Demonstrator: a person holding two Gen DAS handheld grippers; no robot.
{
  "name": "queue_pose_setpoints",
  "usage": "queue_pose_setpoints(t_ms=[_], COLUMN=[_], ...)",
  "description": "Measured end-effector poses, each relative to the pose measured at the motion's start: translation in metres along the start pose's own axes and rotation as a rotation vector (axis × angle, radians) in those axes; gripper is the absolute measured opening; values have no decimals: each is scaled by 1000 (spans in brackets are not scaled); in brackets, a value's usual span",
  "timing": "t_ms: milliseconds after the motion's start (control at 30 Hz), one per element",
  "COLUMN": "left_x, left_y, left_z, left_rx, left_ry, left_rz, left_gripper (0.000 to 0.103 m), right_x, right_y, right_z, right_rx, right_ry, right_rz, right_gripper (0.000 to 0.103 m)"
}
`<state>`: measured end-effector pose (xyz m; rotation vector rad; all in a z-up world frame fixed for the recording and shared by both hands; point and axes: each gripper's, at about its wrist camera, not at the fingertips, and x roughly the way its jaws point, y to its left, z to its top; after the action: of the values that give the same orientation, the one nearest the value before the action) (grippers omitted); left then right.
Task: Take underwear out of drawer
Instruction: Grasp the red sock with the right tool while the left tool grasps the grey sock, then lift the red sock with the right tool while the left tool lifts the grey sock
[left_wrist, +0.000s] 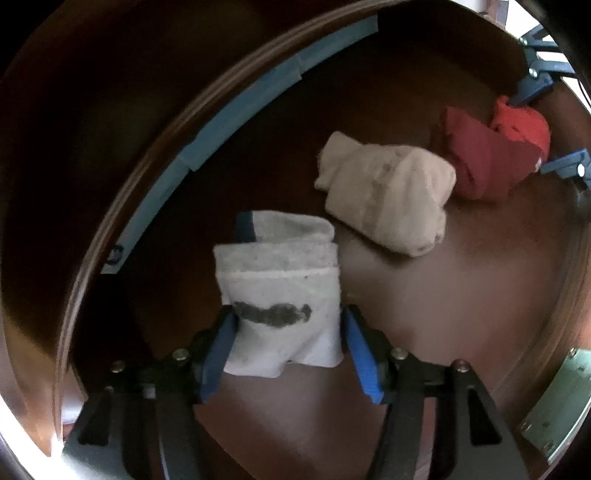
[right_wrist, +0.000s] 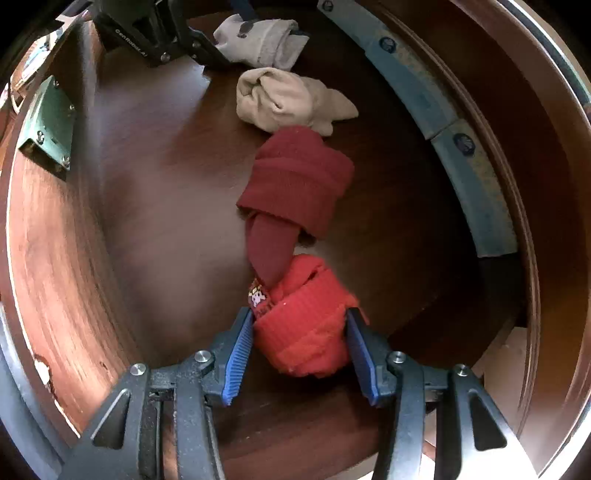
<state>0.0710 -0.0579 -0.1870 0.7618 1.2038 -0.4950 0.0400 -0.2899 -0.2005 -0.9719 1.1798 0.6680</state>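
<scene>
Several folded cloth bundles lie in a row on the wooden drawer floor. A white one with a grey mark sits between the blue pads of my left gripper. The pads stand at its sides and the cloth looks unsqueezed. Past it lie a beige bundle and a dark red bundle. My right gripper is shut on a bright red bundle, both pads pressing its sides. The dark red bundle touches it, and the beige bundle and the white one lie beyond.
A blue strip runs along the drawer's curved-looking wooden wall. A green metal bracket is fixed to the opposite wall. Bare drawer floor stretches beside the bundles.
</scene>
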Motion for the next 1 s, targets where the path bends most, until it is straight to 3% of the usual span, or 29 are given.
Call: queue_pose_setpoints(t_ms=[100,167,267,400,767,1000], left_x=[0,0,-2,-9,-44,-59], left_y=[2,5,18,28,26,38], left_z=[-2,-4,0,-7,-24,-47], left_rx=[-22,-52,-69,-123,-197,-308], left_ry=[5,14,10,-5,-122,-207], left_rz=[-14,-41,-42,-59,-89,-122], left_gripper=[58,37,24,19,19,19], right_x=[1,2,-1,-9,-44,-60], right_y=[3,4,6,4,-17,-18], right_z=[-6,-9,-15,-23,-45,-47], right_rx=[6,19,39,95,271,352], right_ry=[-8,-19,-56,-117,-268,-351], right_rz=[-6,-2,0,28,102,168], right_gripper=[50,45,35,33,32,33])
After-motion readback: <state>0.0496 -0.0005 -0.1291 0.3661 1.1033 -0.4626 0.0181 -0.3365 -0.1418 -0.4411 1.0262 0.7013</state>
